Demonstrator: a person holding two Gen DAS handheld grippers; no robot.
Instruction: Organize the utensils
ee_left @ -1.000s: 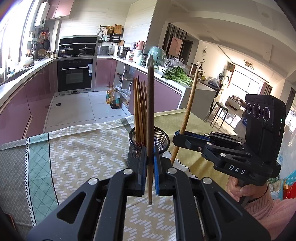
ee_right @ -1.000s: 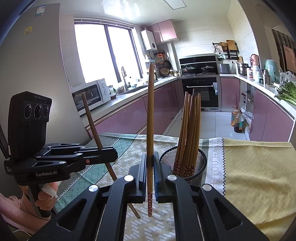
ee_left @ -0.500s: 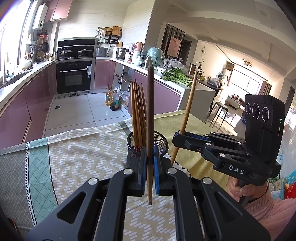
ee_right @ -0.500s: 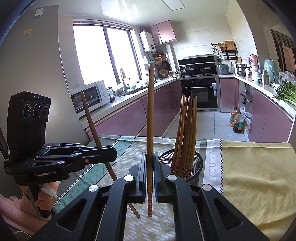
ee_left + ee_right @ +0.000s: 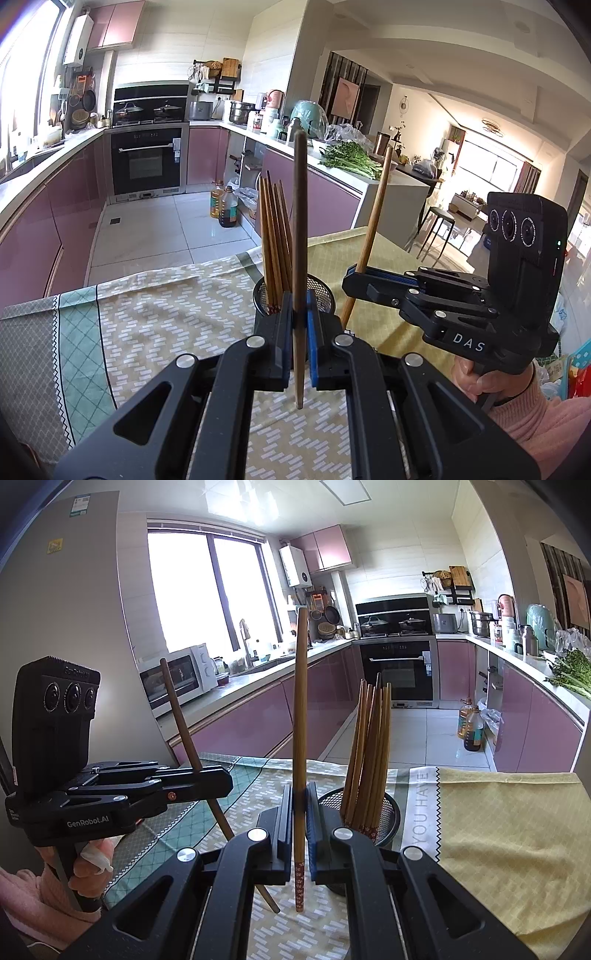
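Observation:
My left gripper (image 5: pixel 300 332) is shut on a dark brown chopstick (image 5: pixel 299 221) that stands upright. Just beyond it is a black mesh holder (image 5: pixel 323 291) with several chopsticks (image 5: pixel 273 251) standing in it. My right gripper (image 5: pixel 300 812) is shut on a lighter chopstick (image 5: pixel 300 720) with a red patterned lower end, also upright. The holder (image 5: pixel 391 812) is just right of it. Each gripper shows in the other's view: the right gripper (image 5: pixel 354 284) with its tilted chopstick (image 5: pixel 373 229), and the left gripper (image 5: pixel 221 779) with its own chopstick (image 5: pixel 181 716).
A green and yellow patterned tablecloth (image 5: pixel 166 317) covers the table, with a plain yellow cloth (image 5: pixel 498 830) on the right. The table's far edge (image 5: pixel 155 273) drops to the tiled kitchen floor, where oil bottles (image 5: pixel 227 206) stand. Hands in pink sleeves (image 5: pixel 532 410) hold both grippers.
Both grippers stay shut on their chopsticks. The left wrist view has drifted slightly, so the holder sits a little lower in it. Nothing was let go or picked up.

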